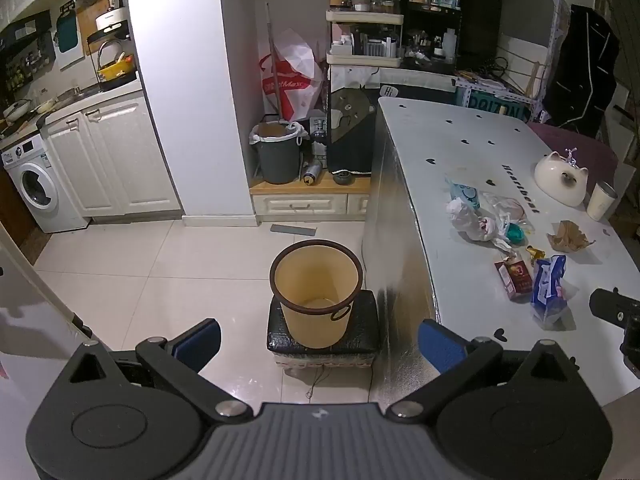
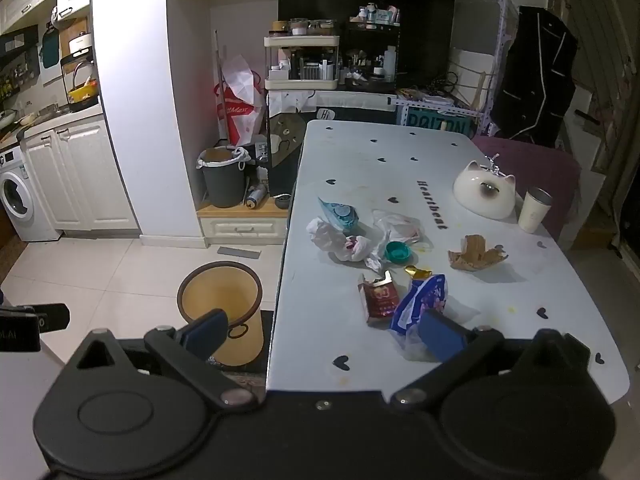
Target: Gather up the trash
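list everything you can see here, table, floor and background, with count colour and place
table: 1, white with black hearts, right side
blue wrapper: 1, blue, near table edge
red carton: 1, dark red, left of the blue wrapper
gold foil: 1, gold, behind the blue wrapper
teal cap: 1, teal, table middle
white bags: crumpled cluster, white, table middle
brown paper: 1, brown, crumpled, right of the cap
cat bowl: 1, cream, far right
cup: 1, cream, beside the bowl
yellow bin: 1, yellow with brown rim, on a dark stool by the table
grey bin: 1, grey, lined, in the alcove
washing machine: 1, white, far left
left gripper: 1, black with blue pads, open
right gripper: 1, same, open
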A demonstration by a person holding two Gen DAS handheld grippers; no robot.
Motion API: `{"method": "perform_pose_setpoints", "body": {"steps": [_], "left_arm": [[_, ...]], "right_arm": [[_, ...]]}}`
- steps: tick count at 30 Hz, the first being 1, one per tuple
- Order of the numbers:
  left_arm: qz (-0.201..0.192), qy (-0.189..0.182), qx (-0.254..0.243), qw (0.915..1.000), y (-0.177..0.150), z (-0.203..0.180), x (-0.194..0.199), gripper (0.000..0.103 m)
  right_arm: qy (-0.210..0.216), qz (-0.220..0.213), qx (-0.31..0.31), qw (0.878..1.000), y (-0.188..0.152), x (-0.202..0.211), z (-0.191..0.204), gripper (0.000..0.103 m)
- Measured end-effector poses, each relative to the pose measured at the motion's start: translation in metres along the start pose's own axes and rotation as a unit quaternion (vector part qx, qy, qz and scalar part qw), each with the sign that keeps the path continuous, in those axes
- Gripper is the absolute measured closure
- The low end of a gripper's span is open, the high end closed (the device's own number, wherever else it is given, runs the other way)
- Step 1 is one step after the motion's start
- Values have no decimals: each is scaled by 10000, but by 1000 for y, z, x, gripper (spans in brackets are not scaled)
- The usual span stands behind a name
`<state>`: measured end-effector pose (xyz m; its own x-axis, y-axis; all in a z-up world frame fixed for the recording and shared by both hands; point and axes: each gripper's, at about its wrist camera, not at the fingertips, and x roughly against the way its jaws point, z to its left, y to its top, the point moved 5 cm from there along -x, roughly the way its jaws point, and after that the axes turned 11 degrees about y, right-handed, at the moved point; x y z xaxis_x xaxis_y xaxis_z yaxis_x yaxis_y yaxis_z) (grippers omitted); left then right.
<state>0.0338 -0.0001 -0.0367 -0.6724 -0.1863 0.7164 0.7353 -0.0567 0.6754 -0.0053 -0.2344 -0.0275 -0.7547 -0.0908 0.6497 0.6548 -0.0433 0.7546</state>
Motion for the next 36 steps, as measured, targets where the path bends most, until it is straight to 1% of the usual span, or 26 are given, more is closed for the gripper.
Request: {"method": "perform_pose_setpoints", "body": {"steps": [36], "left_arm": [[4,-21,16,10000,0,0,0,0]], "right_arm": [[-16,12,21,10000,-2,0,-3,0]]}}
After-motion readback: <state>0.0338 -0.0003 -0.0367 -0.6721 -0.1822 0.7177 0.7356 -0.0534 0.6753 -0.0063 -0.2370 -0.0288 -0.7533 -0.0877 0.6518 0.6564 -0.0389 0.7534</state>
